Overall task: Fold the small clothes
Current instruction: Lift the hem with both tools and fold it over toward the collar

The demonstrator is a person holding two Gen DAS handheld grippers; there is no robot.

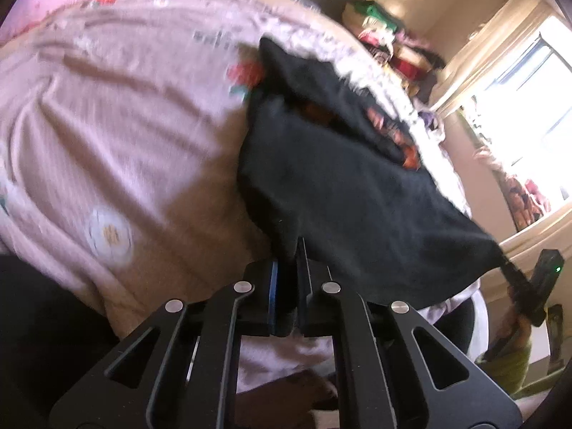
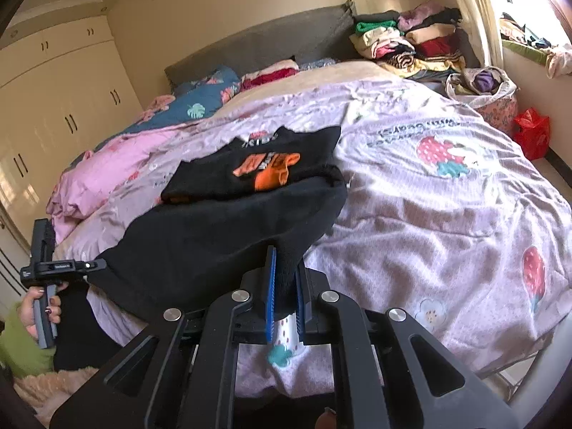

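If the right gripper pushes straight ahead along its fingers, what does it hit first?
The black shirt that the right gripper already clamps; its lifted fabric fills the line ahead. Beyond it probably lies the bed cover, though depth is unclear.

Daylight pours in from the window [image 1: 536, 107], blown out to white in the left wrist view. That view is smeared with motion blur across the bed [image 1: 107, 125]. The right wrist view is sharp and warmly lit, sun falling in patches on the cover [image 2: 429, 196]. Both views bend at the edges, with dark corners.
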